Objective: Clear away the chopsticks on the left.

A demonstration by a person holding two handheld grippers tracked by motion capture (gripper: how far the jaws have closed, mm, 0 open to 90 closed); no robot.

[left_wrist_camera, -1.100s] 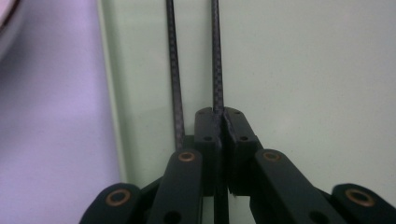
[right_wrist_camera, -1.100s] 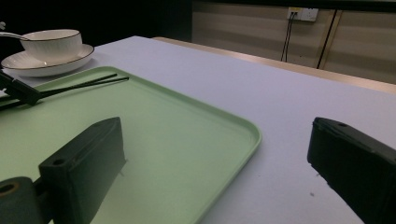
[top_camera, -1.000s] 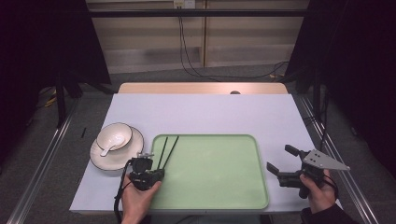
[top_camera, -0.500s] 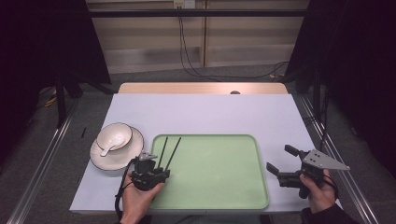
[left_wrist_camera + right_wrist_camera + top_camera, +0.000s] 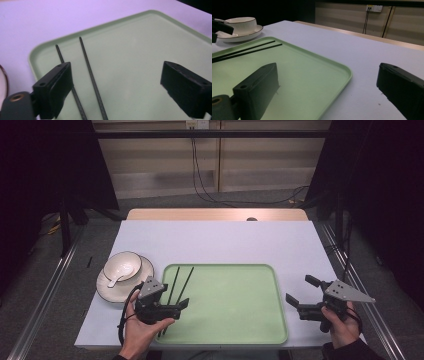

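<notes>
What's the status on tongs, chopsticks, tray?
Left tongs open over the chopsticks, both lying on green tray. Right tongs open, off tray's right edge. Nothing blocking.

Two chopsticks (image 5: 179,282) lie side by side at the left end of a tray (image 5: 240,330) on the counter (image 5: 215,240) — a bowl (image 5: 123,266) on a plate (image 5: 106,290) sits just left.

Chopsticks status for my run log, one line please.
chopsticks: on tray | left gripper: open, above them | right gripper: open, off tray

Black grippers, blocky jaws, grey triangular plates, dark sleeve (image 5: 345,351).
</notes>
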